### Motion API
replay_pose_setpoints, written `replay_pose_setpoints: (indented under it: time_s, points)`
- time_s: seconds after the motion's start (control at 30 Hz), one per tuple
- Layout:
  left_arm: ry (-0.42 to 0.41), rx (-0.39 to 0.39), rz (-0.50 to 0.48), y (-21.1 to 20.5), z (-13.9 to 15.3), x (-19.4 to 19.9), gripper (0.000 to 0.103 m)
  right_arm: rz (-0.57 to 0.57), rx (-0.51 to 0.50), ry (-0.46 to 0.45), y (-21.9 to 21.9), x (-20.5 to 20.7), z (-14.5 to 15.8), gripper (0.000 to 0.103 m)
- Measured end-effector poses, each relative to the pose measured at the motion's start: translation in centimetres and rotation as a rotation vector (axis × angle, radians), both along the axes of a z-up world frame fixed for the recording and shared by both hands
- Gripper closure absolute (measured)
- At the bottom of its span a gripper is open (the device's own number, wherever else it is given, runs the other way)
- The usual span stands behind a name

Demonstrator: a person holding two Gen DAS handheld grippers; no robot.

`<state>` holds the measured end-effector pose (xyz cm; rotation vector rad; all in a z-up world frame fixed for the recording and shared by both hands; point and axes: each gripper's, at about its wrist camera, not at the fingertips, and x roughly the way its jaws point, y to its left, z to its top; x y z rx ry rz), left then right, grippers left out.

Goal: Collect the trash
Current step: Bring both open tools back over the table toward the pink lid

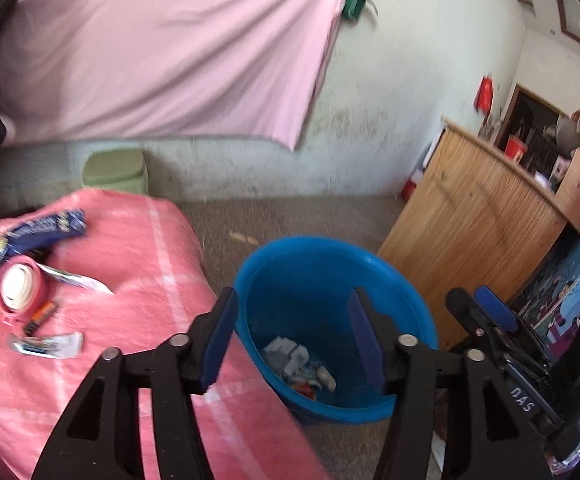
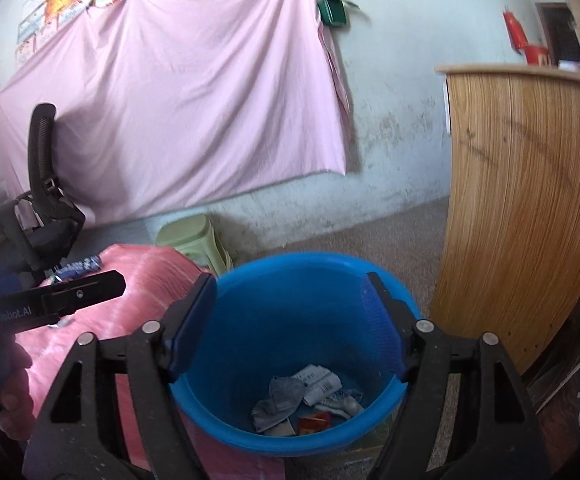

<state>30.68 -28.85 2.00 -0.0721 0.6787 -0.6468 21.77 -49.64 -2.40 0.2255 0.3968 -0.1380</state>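
A blue bucket [image 1: 322, 276] stands on the floor beside a table with a pink cloth [image 1: 130, 264]. Crumpled wrappers and a grey mask [image 1: 298, 362] lie at its bottom. My left gripper [image 1: 294, 308] hangs open over the bucket, nothing between its fingers. My right gripper [image 2: 290, 292] is open above the same bucket [image 2: 310, 260], over the trash [image 2: 306, 396], also empty. On the cloth lie a blue wrapper [image 1: 46, 228], a pink tape roll [image 1: 18, 288], a small battery [image 1: 42, 314] and a torn sachet [image 1: 46, 346].
A wooden cabinet [image 1: 478, 232] stands right of the bucket, close to its rim. A green stool [image 1: 116, 170] sits behind the table against the wall. A black office chair [image 2: 46, 184] is at the far left. A pink sheet [image 2: 190, 100] hangs on the wall.
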Motion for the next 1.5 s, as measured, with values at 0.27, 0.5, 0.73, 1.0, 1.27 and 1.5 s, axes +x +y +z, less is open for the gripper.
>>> replay_pose_setpoints:
  time_s: [0.27,0.5,0.73,1.0,1.27,1.5]
  points:
    - [-0.172,-0.075,0.113,5.0,3.5,-2.7,0.022,0.001,-0.042,-0.108,2.8,-1.7,3.9,0.000]
    - [-0.278,-0.110,0.247,10.4,5.3,-4.8,0.002,0.039,-0.060,-0.198,6.1,-2.9,6.8,0.000]
    - [-0.400,-0.088,0.337,16.2,6.2,-7.5,0.002,0.110,-0.082,-0.295,11.2,-4.0,8.4,0.000]
    - [-0.458,-0.056,0.418,22.1,5.5,-9.1,0.001,0.190,-0.097,-0.352,16.2,-3.8,8.5,0.000]
    - [-0.456,-0.006,0.446,25.5,3.1,-8.5,0.001,0.254,-0.137,-0.281,20.6,-1.4,6.9,0.000]
    - [-0.402,0.059,0.411,25.9,0.4,-6.0,0.001,0.327,-0.177,-0.162,22.6,1.8,4.5,0.000]
